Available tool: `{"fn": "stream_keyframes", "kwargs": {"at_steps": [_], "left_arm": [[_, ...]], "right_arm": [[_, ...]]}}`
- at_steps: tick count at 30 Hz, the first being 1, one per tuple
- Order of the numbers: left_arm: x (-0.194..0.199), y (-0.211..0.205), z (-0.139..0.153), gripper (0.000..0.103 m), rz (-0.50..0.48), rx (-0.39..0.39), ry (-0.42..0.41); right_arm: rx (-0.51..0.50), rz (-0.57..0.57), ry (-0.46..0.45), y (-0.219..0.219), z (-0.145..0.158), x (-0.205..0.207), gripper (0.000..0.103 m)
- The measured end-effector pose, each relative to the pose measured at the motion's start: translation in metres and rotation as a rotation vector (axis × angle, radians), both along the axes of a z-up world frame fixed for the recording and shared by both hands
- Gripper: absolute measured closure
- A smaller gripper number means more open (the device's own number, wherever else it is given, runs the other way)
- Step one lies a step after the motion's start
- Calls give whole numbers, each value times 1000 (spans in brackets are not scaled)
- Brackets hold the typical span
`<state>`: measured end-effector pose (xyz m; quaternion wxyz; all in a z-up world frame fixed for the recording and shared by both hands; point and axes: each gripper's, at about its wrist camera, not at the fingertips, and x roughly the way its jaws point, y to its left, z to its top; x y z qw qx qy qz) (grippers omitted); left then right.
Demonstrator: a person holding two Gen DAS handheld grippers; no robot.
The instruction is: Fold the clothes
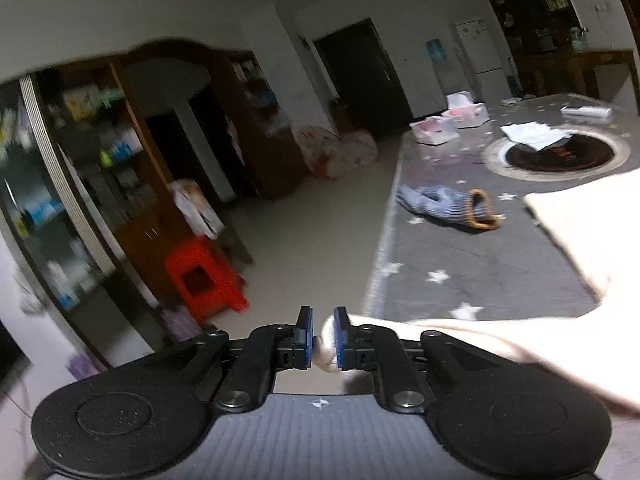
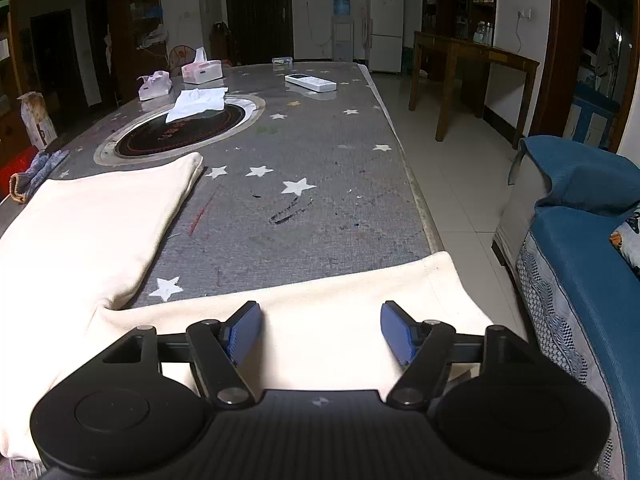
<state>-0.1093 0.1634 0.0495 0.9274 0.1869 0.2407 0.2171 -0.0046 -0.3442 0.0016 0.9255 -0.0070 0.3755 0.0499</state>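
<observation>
Folding is judged to be partly under way: the cream garment is lying on the grey star-patterned table, with one part spreading flat toward the table centre and another part running along the near edge; no finished, compact fold is showing, so squaring and stacking are judged to be outstanding.

Left side: the left gripper is pinching a bunched edge of the cream garment between its blue pads, jaws nearly together, and is pointing out past the table's left edge toward the red stool. The cloth is trailing from the grip to the right, back over the table.

Right side: the right gripper is tilting down over the near-edge strip of the garment, jaws standing wide, pads gripping nothing. The strip's hemmed corner is lying at the table's right edge.
</observation>
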Motion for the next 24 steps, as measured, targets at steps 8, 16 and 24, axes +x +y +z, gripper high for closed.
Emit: {"fn": "stream_keyframes", "kwargs": {"at_steps": [8,16,24], "left_arm": [[15,34,0,85,87,-81,21],[26,39,-4,48,-31,-371,149],[37,51,-25,48,-51,-400,228]], "right_arm": [[-7,-4,7,2,0,2,32],[-3,57,4,15,13,1,37],[40,414,-18,104,60,-8,37]]}}
